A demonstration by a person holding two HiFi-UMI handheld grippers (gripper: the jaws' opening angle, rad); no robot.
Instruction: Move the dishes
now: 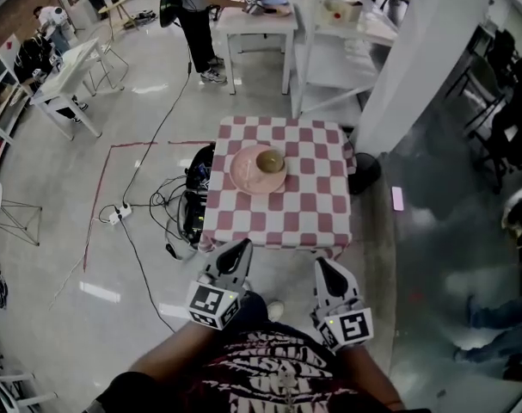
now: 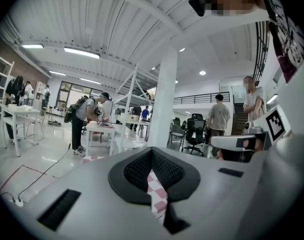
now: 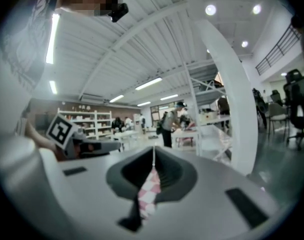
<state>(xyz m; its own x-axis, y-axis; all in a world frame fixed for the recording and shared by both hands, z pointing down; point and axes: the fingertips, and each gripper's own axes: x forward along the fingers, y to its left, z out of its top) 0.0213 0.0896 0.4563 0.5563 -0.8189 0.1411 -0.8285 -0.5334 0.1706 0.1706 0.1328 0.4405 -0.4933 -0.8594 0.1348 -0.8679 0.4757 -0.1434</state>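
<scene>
HEAD VIEW: a pink plate (image 1: pixel 246 179) sits on the checked worktop (image 1: pixel 308 205), left of centre toward the far side. It carries one bowl (image 1: pixel 270 160), upright, mouth up, set toward the plate's far right rim. What the bowl holds I cannot tell. Both are round, with no long axis. My left gripper (image 1: pixel 238 246) and right gripper (image 1: pixel 322 264) hang at the worktop's near edge, well apart from the plate, pointing toward the far side.

GRIPPER VIEWS: only these show my fingers (image 2: pixel 134 171), both pairs pressed together and empty, with a sliver of checked cloth (image 2: pixel 157 194) in each seam. Neither shows the dishes. Beyond stand a white pillar (image 2: pixel 163 99) and people (image 2: pixel 219 115).
</scene>
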